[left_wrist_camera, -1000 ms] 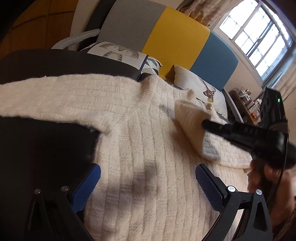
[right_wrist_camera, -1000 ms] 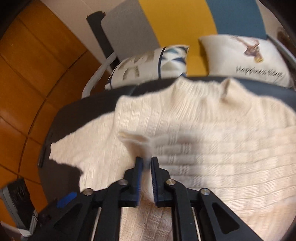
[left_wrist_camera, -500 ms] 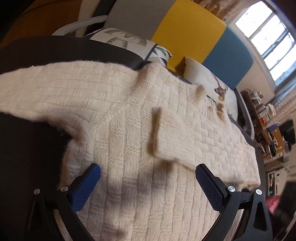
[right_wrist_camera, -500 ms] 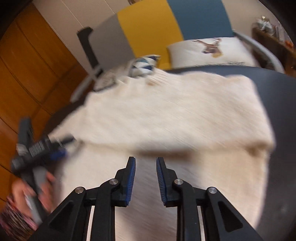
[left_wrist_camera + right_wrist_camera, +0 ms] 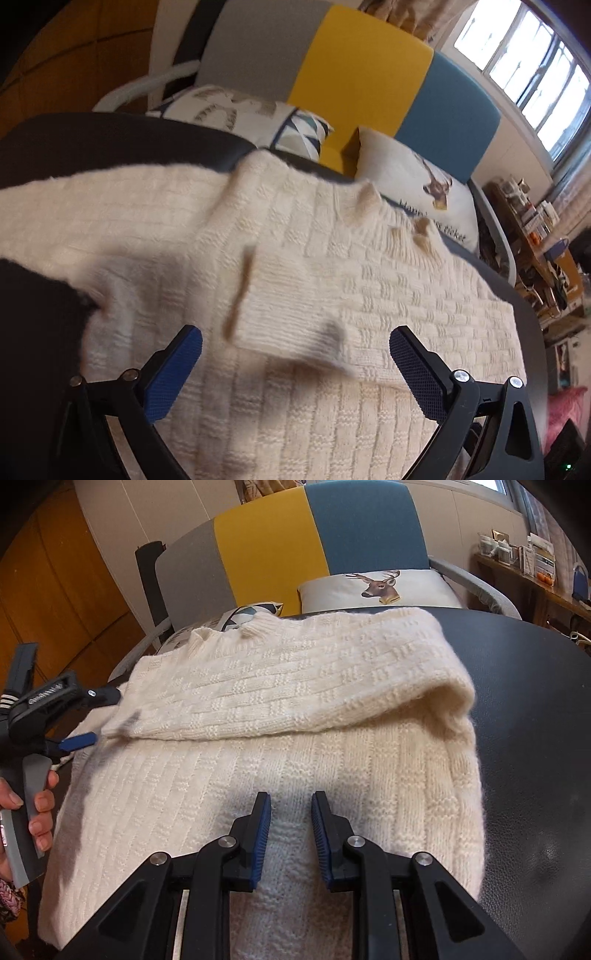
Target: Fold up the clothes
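Observation:
A cream knit sweater [image 5: 332, 288] lies flat on a round black table [image 5: 535, 709]. Its right sleeve [image 5: 295, 686] is folded across the chest; the cuff [image 5: 280, 325] lies in front of my left gripper. The other sleeve [image 5: 92, 210] stretches out to the left. My left gripper [image 5: 295, 365] is wide open and empty, just above the sweater's body; it also shows in the right wrist view [image 5: 85, 716], at the sweater's left edge. My right gripper [image 5: 291, 834] is slightly open and empty, over the lower body of the sweater [image 5: 258, 794].
Behind the table stands a sofa with grey, yellow and blue back panels [image 5: 280, 542] and two cushions [image 5: 384, 587] [image 5: 240, 114]. A cluttered shelf [image 5: 535, 229] is at the right, under windows. A wooden wall is at the left.
My right gripper let go of the sleeve cuff, which now lies across the chest, and drew back to the sweater's right side. My left gripper stayed open and shifted slightly.

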The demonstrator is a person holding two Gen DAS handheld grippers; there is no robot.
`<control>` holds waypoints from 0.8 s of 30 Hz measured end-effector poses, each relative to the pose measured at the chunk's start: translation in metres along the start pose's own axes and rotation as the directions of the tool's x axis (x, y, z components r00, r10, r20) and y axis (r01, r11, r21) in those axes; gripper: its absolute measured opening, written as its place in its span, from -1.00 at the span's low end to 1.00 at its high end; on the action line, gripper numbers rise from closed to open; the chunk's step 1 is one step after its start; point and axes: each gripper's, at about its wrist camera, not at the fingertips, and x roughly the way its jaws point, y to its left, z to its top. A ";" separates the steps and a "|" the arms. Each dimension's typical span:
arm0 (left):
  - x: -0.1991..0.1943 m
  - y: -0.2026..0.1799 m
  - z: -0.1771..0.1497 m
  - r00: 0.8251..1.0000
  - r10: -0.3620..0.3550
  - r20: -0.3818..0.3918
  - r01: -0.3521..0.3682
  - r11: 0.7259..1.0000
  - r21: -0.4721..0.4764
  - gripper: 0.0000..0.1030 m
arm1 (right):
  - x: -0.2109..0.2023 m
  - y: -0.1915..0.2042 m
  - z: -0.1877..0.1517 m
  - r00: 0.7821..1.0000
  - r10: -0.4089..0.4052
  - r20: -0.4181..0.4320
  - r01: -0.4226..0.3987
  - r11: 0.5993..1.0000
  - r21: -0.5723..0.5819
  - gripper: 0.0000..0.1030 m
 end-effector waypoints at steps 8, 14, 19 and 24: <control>0.018 -0.003 0.009 1.000 0.030 0.001 -0.030 0.999 -0.032 -0.22 | -0.001 -0.016 -0.003 0.995 0.095 0.022 -0.096 0.992 0.086 -0.56; 0.018 -0.016 0.013 0.999 -0.028 0.025 0.027 0.998 0.063 -0.77 | -0.020 -0.035 0.003 0.994 0.106 0.040 -0.111 0.981 0.158 -0.87; -0.003 -0.024 0.027 0.992 -0.101 0.075 0.095 0.992 0.080 -0.79 | -0.023 -0.052 0.025 1.000 0.004 0.015 -0.006 0.992 0.126 -0.89; -0.016 -0.031 0.040 0.986 -0.134 0.102 0.124 0.988 0.095 -0.79 | -0.005 -0.064 0.042 0.995 -0.093 -0.023 0.095 0.990 0.108 -0.90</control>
